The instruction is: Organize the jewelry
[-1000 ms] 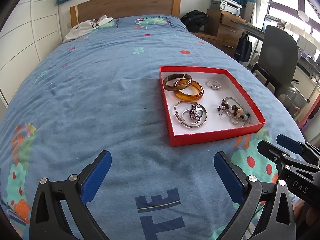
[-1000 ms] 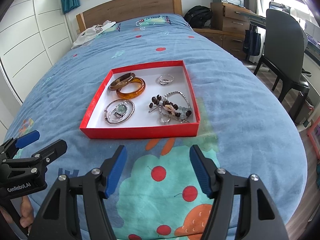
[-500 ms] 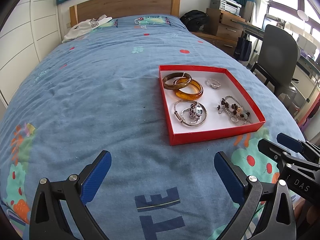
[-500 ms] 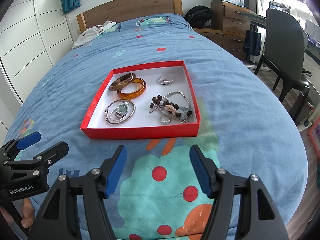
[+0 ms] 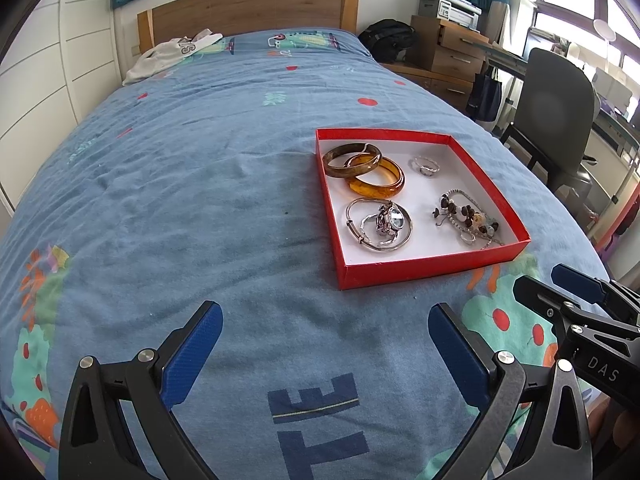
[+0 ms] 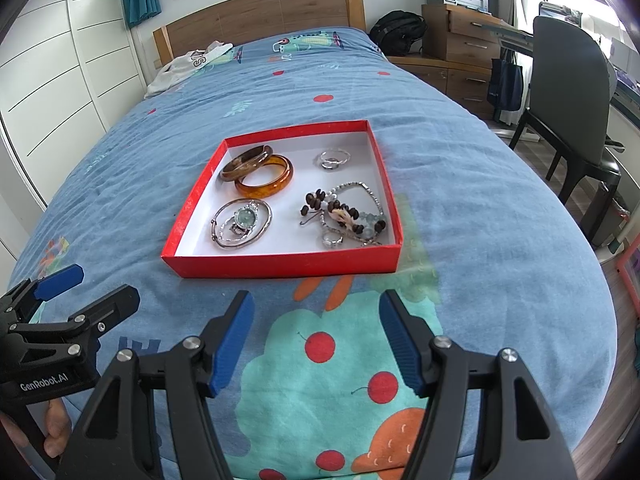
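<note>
A shallow red box (image 5: 404, 272) (image 6: 280, 266) with a white floor lies on the blue bedspread. Inside are a brown bangle (image 5: 351, 155) (image 6: 246, 162) leaning on an amber bangle (image 5: 376, 180) (image 6: 265, 181), a small silver ring (image 5: 425, 166) (image 6: 331, 159), a silver bangle with a watch (image 5: 379, 223) (image 6: 241, 223), and a tangle of beaded bracelets (image 5: 466, 218) (image 6: 345, 214). My left gripper (image 5: 326, 330) (image 6: 80, 286) hovers open over the bedspread, near and left of the box. My right gripper (image 6: 316, 322) (image 5: 560, 280) is open too, just in front of the box. Nothing is between either pair of fingers.
The bed (image 5: 160, 200) has a wooden headboard (image 6: 260, 8) and a white garment (image 5: 172, 56) near it. A dark chair (image 6: 568, 92), a wooden drawer unit (image 6: 460, 40) and a black backpack (image 6: 398, 30) stand to the right. White wardrobe doors (image 6: 48, 80) line the left.
</note>
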Action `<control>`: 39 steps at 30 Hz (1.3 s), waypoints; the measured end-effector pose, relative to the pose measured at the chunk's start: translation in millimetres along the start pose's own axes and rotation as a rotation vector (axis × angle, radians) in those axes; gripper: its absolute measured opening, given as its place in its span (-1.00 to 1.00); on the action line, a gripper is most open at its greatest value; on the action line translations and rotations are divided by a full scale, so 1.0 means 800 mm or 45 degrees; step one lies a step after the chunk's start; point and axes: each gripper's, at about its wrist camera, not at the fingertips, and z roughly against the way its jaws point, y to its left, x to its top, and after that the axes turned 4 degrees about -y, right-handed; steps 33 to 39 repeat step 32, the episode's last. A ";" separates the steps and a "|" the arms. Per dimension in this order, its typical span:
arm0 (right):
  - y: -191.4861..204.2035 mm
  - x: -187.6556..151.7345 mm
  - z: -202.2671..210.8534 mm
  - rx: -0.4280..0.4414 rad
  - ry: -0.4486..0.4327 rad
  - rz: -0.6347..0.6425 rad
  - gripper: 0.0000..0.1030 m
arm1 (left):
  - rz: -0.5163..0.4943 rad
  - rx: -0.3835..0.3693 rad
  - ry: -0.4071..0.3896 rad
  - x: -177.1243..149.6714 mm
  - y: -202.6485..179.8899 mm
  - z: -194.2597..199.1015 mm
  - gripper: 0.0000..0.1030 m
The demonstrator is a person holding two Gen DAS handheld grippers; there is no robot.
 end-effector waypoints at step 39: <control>0.000 0.000 0.000 0.000 0.001 -0.003 0.24 | 0.014 -0.008 0.009 -0.003 0.001 -0.003 0.97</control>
